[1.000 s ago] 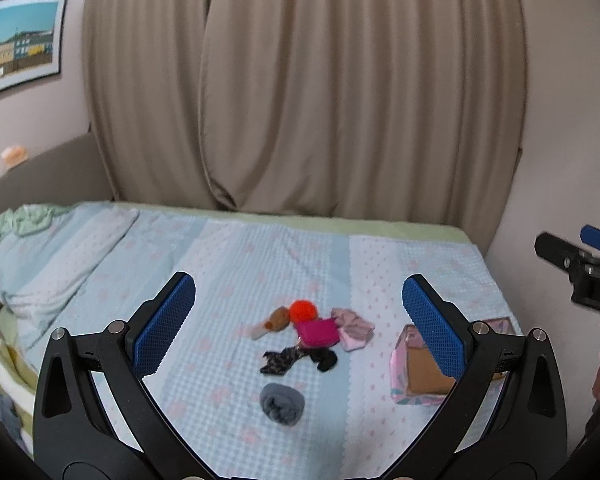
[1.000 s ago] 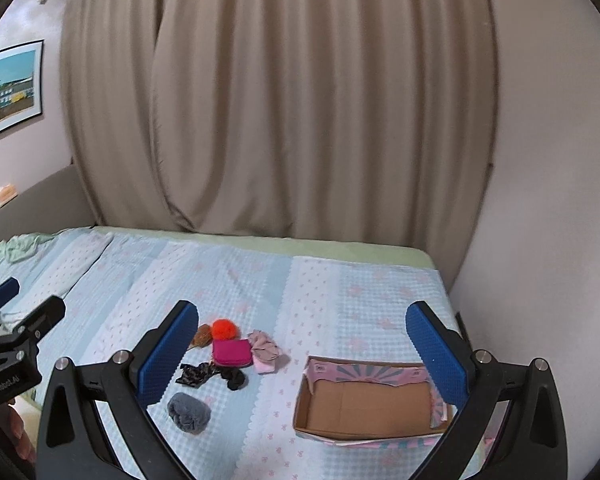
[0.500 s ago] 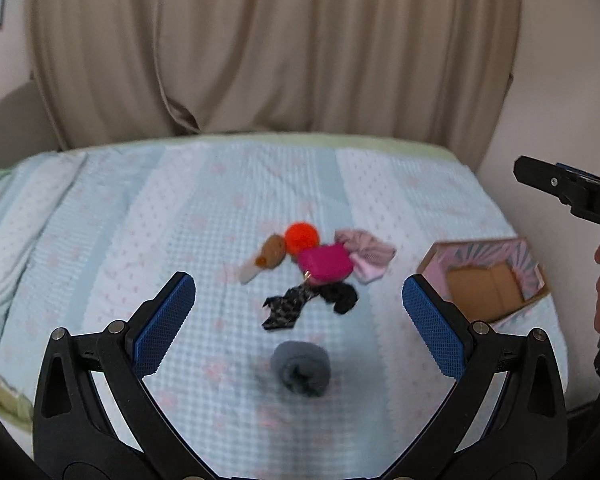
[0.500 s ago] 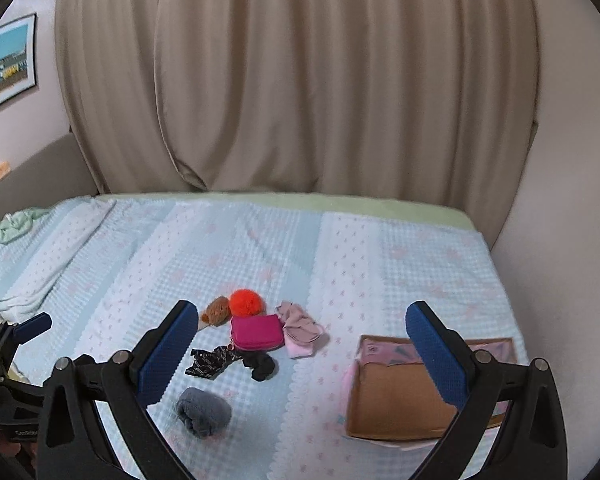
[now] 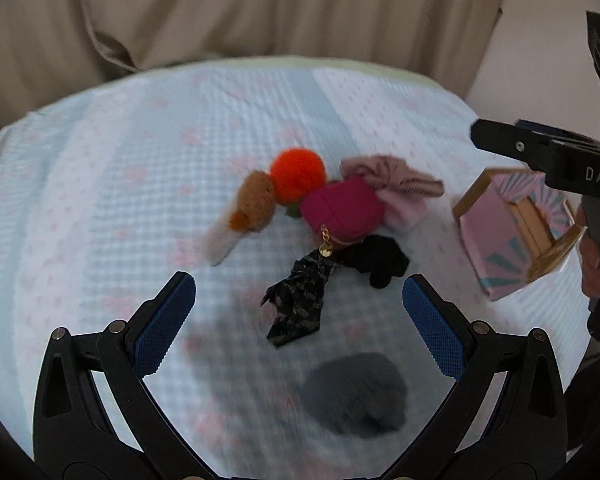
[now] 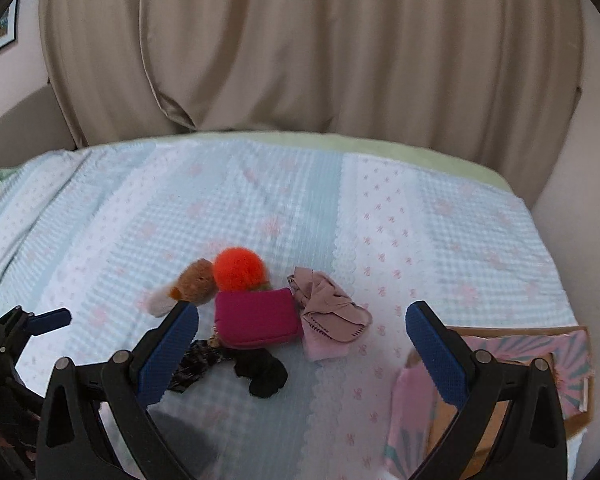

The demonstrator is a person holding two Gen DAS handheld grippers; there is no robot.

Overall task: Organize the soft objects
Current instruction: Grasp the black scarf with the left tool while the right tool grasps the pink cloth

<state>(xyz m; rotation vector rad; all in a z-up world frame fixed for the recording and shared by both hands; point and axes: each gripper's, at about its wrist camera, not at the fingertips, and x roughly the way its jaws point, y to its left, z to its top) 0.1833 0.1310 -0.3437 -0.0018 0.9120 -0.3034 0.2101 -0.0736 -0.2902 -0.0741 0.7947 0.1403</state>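
Bare bed (image 6: 440, 240) all round the pile. Wide strip free between pink cloth (image 6: 328, 316) and box (image 6: 540, 384). Tight cluster: plush (image 5: 256, 204), pompom (image 5: 298, 176), pouch (image 5: 342, 210), cloth all touching, no way between. Black scrunchie (image 5: 376, 260) and patterned bow (image 5: 300, 300) just below pouch. Grey ball (image 5: 356, 396) apart, open bed around it. Curtain (image 6: 300, 48) beyond the far edge.

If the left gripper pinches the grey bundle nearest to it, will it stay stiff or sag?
The grey bundle looks like rolled fabric, so it would probably squash and feel light. It may unroll or droop when the left gripper lifts it.
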